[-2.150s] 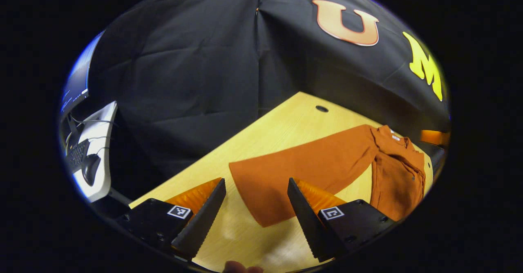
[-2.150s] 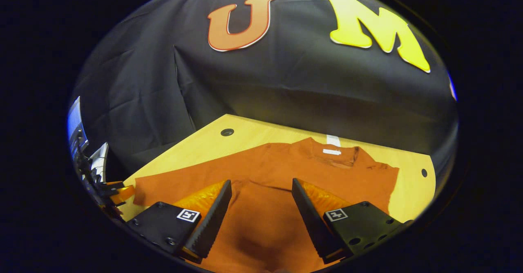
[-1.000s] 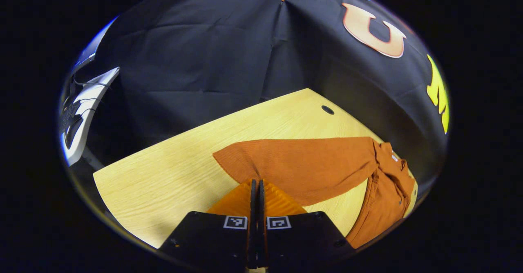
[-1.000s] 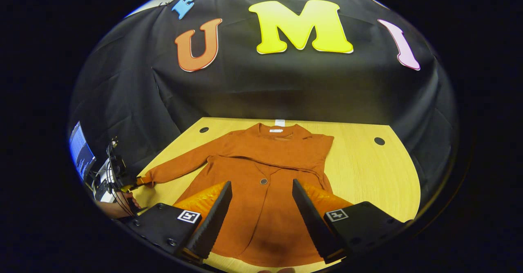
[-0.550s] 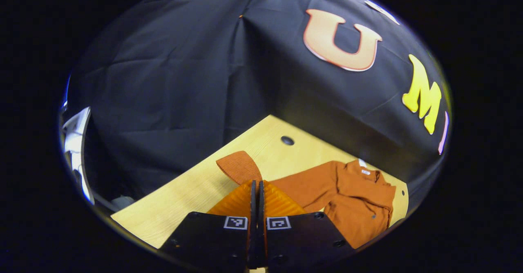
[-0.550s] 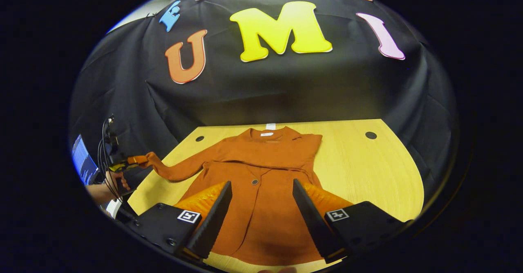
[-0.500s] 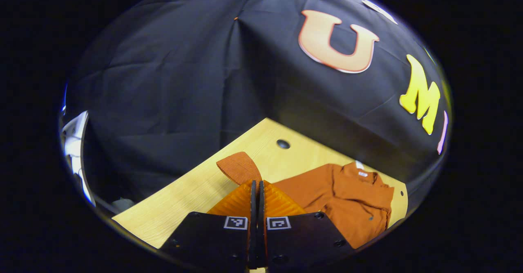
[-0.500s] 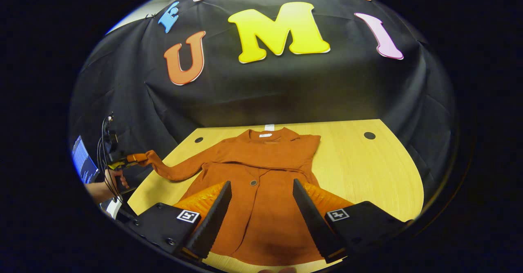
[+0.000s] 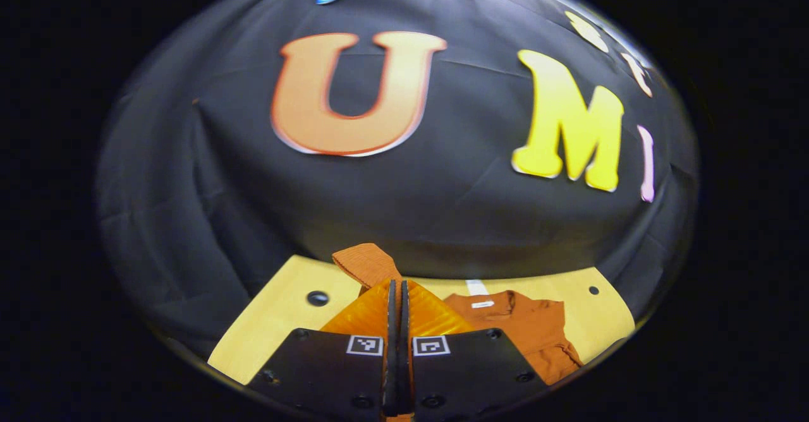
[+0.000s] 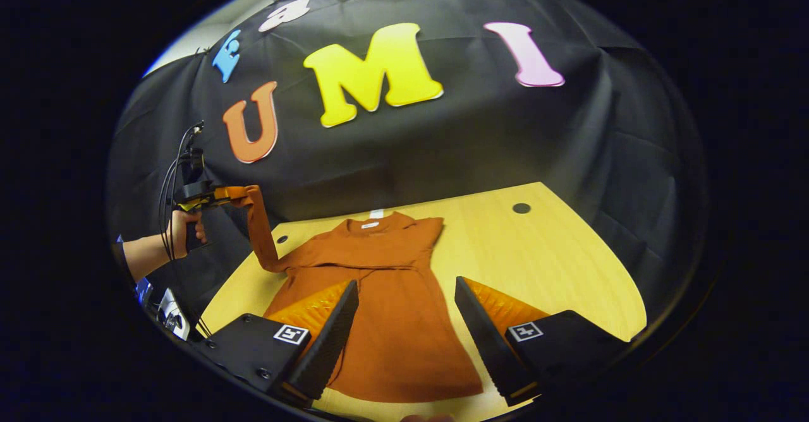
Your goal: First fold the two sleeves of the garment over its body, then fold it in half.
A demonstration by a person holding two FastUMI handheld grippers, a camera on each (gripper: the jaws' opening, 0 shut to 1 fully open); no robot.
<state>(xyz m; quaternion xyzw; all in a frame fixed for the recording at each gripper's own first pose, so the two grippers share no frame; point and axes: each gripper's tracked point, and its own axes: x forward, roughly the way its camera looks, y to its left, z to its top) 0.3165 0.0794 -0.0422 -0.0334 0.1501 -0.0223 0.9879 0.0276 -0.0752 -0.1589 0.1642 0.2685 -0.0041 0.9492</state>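
The right gripper [image 10: 404, 321] hangs wide open and empty over the hem of the garment [image 10: 385, 308] spread on the table [image 10: 556, 264], while beyond it the left gripper [image 10: 218, 196], clamped on the sleeve [image 10: 256, 229] cuff, lifts it, so the sleeve-folding step seems in hand, and next calls for laying it across the body

Bare table [image 10: 556, 264] right of garment [image 10: 392, 295] — raised sleeve [image 10: 256, 226] leftward

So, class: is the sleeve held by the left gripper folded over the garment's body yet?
Not yet. The sleeve hangs lifted off the table, pinched in the left gripper, beside the garment.
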